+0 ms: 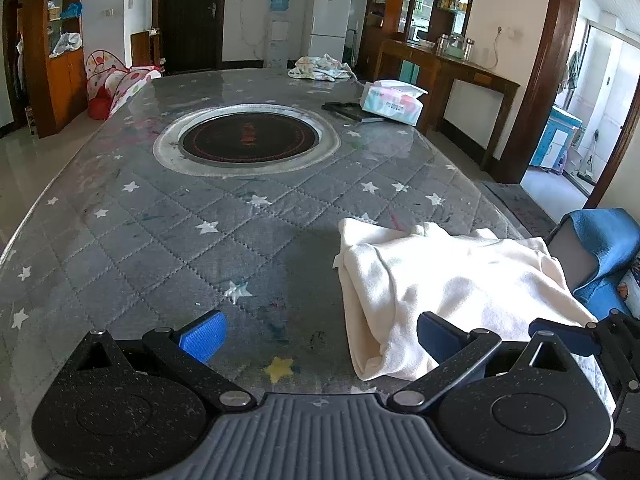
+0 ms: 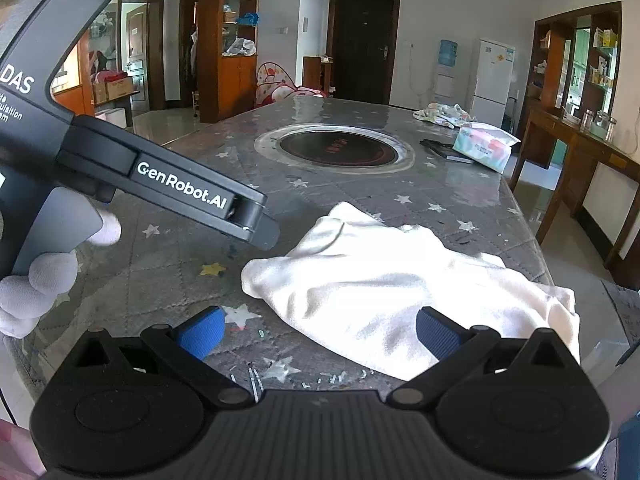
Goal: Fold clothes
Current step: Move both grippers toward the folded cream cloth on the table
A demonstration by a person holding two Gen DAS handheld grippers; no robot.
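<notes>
A cream-white garment (image 1: 448, 284) lies rumpled and partly folded at the near right of the grey star-quilted table (image 1: 160, 240). My left gripper (image 1: 320, 340) hovers open above the table just left of the cloth, its right blue pad over the cloth's near edge. In the right wrist view the same garment (image 2: 380, 280) lies ahead of my right gripper (image 2: 318, 336), which stands open with nothing between its pads. The left gripper's body (image 2: 180, 188), held in a white-gloved hand (image 2: 44, 280), reaches in from the left above the table.
A round black hotplate (image 1: 248, 138) is set into the table's middle. At the far right lie a tissue pack (image 1: 394, 102), a dark flat item (image 1: 352, 110) and a patterned cloth heap (image 1: 320, 67). A blue-covered chair (image 1: 604, 256) stands by the right edge.
</notes>
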